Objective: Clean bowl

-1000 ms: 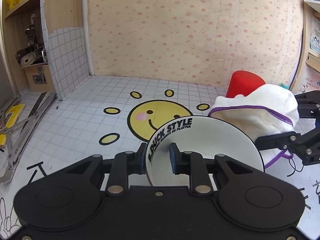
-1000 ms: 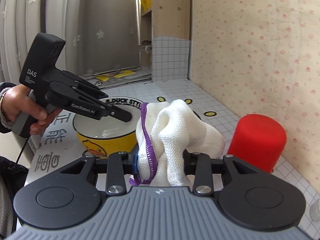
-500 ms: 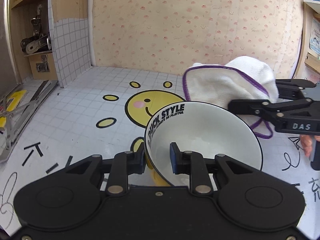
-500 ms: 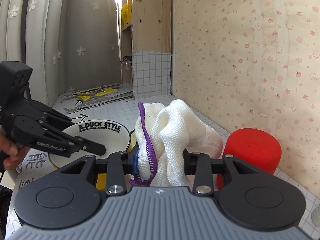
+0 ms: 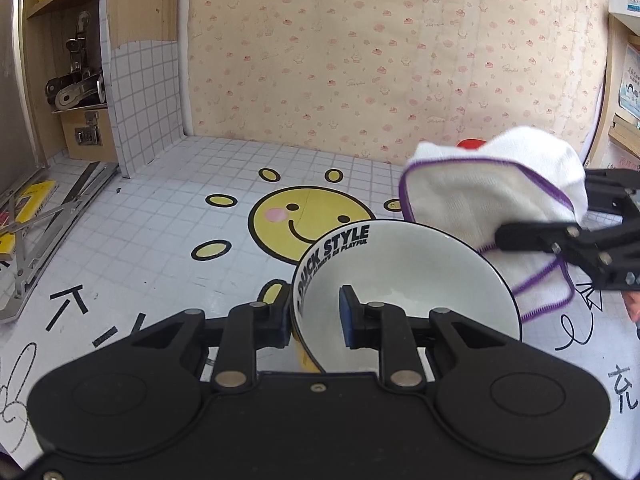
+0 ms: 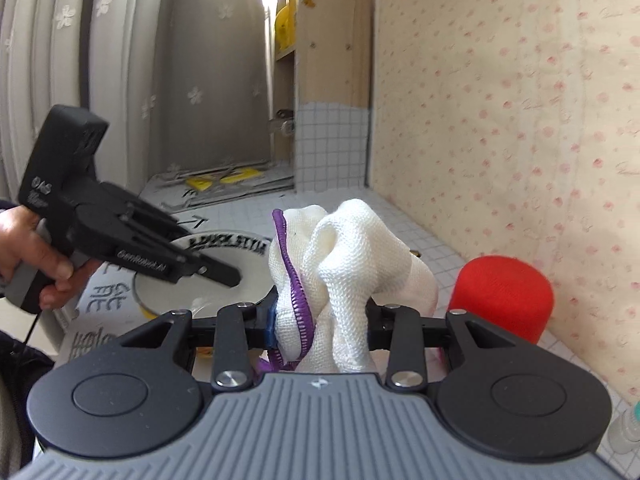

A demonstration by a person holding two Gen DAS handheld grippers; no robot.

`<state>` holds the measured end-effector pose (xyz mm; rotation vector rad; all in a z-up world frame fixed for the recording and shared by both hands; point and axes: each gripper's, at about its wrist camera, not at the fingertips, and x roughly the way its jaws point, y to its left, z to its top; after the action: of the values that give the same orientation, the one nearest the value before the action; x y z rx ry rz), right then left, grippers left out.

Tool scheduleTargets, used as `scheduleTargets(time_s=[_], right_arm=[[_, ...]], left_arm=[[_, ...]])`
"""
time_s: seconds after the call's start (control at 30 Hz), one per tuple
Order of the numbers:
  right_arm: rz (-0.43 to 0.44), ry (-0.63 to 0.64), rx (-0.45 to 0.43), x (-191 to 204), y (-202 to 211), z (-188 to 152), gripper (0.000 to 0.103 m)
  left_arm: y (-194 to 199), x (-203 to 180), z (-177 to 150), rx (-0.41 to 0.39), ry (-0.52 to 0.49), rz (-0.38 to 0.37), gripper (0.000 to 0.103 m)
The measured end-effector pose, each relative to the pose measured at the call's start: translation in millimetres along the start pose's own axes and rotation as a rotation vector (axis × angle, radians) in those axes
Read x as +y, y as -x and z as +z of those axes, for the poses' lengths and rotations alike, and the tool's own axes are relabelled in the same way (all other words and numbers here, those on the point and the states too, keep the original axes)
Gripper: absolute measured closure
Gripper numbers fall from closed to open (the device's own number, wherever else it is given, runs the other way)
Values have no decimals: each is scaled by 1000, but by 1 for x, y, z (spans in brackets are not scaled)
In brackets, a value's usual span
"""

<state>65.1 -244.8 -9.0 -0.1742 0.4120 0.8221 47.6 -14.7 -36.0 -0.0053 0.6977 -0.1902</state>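
Note:
A bowl point(image 5: 416, 280), white inside and yellow outside with black lettering on its rim, is held tilted above the table. My left gripper point(image 5: 316, 312) is shut on its near rim, one finger inside and one outside. The same bowl point(image 6: 224, 276) shows at the left of the right wrist view, with the left gripper point(image 6: 228, 276) and a hand on it. My right gripper point(image 6: 320, 320) is shut on a bunched white cloth with purple edging point(image 6: 344, 276). That cloth point(image 5: 492, 200) hangs just past the bowl's far right rim, apart from its inside.
A red cup point(image 6: 502, 296) stands upside down by the wallpapered wall, right of the cloth. The table point(image 5: 152, 240) has a white grid cover with a smiley sun. Metal tools and yellow items point(image 5: 24, 216) lie at its far left. A small bottle point(image 6: 624, 428) sits at the right edge.
The bowl stayed in my left gripper. The cloth in my right gripper rose off the table, swung over beside the bowl's rim, then shifted a little right.

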Motion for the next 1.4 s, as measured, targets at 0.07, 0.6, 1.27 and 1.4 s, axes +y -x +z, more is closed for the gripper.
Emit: scheduleTargets(time_s=[0.07,0.6,1.27,1.4], right_arm=[[-9,-10,-10,0,-8,1,64],[78,56,44,12,3,-1,64],[50,-4,-40,12,7,1,64],[53,-9,-26,14,-3,0,64]], left_arm=[[1,-1,-1,0,0,1,78],[-4,-3,0,8,9,15,78],[-9,-8,1,-13,-83,-2,75],[-3,-8,-3,-5,-66,-5,75]])
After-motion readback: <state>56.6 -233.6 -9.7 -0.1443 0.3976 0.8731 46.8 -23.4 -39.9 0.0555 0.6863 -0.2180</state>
